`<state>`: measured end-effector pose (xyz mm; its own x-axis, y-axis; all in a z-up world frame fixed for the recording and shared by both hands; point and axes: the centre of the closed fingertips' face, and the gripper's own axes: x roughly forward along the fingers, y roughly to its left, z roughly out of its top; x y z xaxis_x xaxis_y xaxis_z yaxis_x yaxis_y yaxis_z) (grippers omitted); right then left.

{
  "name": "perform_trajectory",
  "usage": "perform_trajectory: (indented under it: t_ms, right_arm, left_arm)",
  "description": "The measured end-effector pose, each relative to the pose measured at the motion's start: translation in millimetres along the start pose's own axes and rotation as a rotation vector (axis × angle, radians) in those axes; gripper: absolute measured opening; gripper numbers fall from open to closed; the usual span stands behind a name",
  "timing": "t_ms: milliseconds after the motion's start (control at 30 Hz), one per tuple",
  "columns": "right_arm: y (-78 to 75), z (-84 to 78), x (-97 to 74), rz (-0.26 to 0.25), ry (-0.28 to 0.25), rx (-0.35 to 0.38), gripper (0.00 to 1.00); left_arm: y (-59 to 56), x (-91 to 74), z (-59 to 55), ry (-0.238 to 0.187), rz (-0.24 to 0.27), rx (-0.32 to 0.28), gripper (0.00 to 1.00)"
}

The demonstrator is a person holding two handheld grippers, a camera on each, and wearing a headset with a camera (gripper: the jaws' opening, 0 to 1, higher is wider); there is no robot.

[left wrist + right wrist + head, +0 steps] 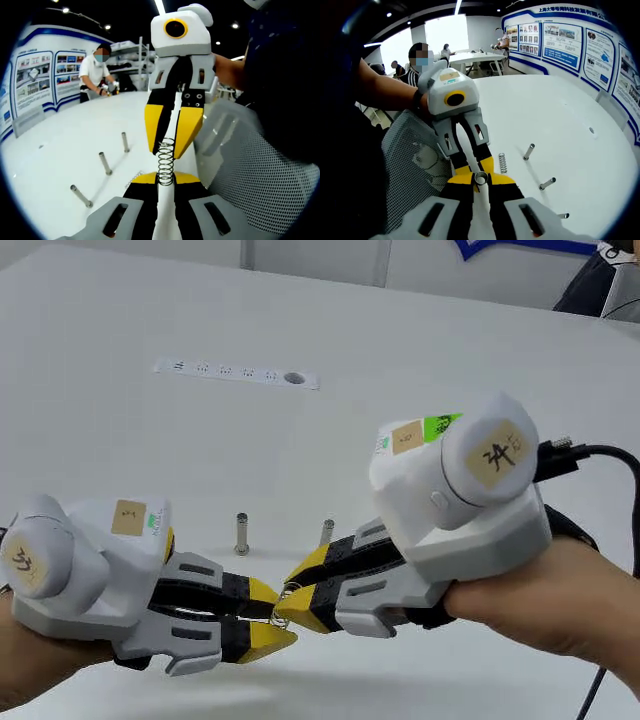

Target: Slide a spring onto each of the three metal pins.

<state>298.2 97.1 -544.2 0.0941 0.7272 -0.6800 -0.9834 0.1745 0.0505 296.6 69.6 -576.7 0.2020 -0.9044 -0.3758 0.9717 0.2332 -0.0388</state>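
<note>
left gripper [272, 612]: sits low over the near side of the white worktop [100, 440], held in the person's left hand. Its jaws are closed down to a thin slit and pinch one end of the spring [289, 591].

right gripper [297, 597]: comes in from the right, tip to tip with the left one. Its jaws are down to a narrow slit too, and the other end of the spring is caught between the yellow tips.

spring: bridges the tiny gap between the two pairs of tips, lined up with both tools. In the left gripper view it stands straight up [166, 162] from that gripper's own tips [165, 181] into the right gripper's [169, 150]. In the right gripper view it's seen end-on, a little ring [481, 177] right at that gripper's own tips [481, 181], with the left gripper [476, 169] just behind it.

pins [105, 163]: three bare metal ones, upright in a row mid-worktop and well in from every edge. They're just beyond the gripper tips, none touching the spring. The head view catches two [241, 533]; the second peeks out behind the right gripper.

loose spring [503, 162]: lies flat on the worktop between the grippers and the pin row, near the end pin [528, 151].

power strip [235, 372]: white, lies further back toward the far edge.
</note>
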Motion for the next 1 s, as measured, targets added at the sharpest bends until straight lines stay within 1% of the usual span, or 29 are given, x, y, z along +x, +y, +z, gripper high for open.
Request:
perform_trajectory:
  t_ms: [100,167,200,267,300,433,533,633,700,767,800,1000]
  right_arm:
    - [-0.6,-0.7,-0.7,-0.002,0.005,0.009,0.11]
    - [-1.3,0.7,-1.8,-0.008,0.002,0.008,0.11]
    - [-1.9,1.7,-3.0,-0.008,-0.003,0.01,0.11]
    - [-4.5,3.1,-6.1,-0.011,-0.009,0.022,0.11]
    - [-7.7,2.4,-8.0,-0.022,-0.008,0.021,0.11]
    - [-19.5,-1.3,-18.8,-0.054,-0.005,0.037,0.11]
    - [-33.0,-7.1,-29.7,-0.092,0.006,0.051,0.11]
    - [-47.0,-15.5,-40.7,-0.125,0.031,0.063,0.11]
    - [-59.4,-20.9,-50.1,-0.161,0.046,0.064,0.11]
    - [-67.5,-23.7,-56.3,-0.182,0.053,0.071,0.11]
    - [-73.9,-26.1,-61.0,-0.201,0.06,0.078,0.11]
    - [-102.6,-36.9,-77.8,-0.285,0.088,0.089,0.11]
  left_arm:
    - [0.4,0.3,0.2,-0.003,0.003,0.0,0.11]
    - [2.2,0.6,0.8,-0.006,0.012,-0.012,0.12]
    - [2.8,0.5,-0.3,0.001,0.014,-0.018,0.14]
    - [6.1,-0.2,-4.2,0.017,0.032,-0.011,0.21]
    - [7.1,-1.2,-5.7,0.022,0.037,-0.012,0.23]
    - [11.4,-8.6,-8.6,0.019,0.058,-0.02,0.24]
    - [16.4,-15.5,-12.7,0.018,0.086,-0.028,0.27]
    - [20.5,-22.6,-16.7,0.013,0.113,-0.043,0.3]
    - [24.3,-28.4,-19.2,0.008,0.14,-0.057,0.31]
    - [26.7,-32.4,-18.5,-0.003,0.16,-0.067,0.32]
    - [28.1,-34.8,-18.7,-0.01,0.171,-0.075,0.33]
    - [33.2,-43.2,-24.0,-0.015,0.214,-0.097,0.36]
